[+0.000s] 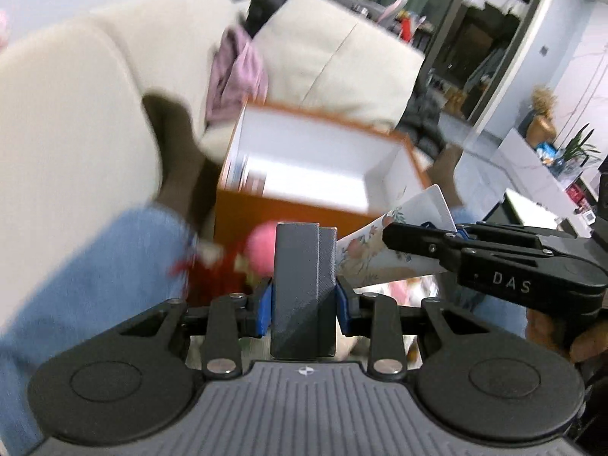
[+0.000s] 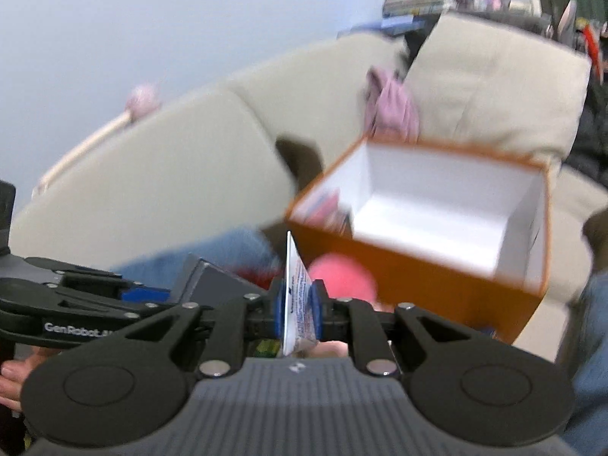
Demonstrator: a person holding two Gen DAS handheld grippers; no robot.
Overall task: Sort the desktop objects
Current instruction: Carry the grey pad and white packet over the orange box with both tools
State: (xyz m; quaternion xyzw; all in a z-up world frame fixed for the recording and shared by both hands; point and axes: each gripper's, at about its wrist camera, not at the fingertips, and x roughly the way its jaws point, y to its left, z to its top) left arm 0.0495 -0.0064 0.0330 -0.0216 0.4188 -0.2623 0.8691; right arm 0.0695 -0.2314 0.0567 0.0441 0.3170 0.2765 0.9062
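My left gripper (image 1: 304, 296) is shut on a dark grey rectangular block (image 1: 302, 285) that stands upright between its blue pads. My right gripper (image 2: 298, 306) is shut on a flat white floral tube (image 2: 296, 296); the tube also shows in the left wrist view (image 1: 387, 243), held by the right gripper (image 1: 437, 243) at the right. An open orange box (image 1: 288, 209) with a white inside stands just ahead of both grippers, also in the right wrist view (image 2: 437, 269). A pink ball (image 1: 260, 245) lies in front of the box, also in the right wrist view (image 2: 342, 277).
A cream sofa (image 1: 76, 121) with a purple cloth (image 1: 235, 72) fills the background. Blue denim (image 1: 87, 266) lies at the left. Red items (image 1: 212, 269) sit near the ball. The left gripper with the block shows in the right wrist view (image 2: 212, 281). Both views are blurred.
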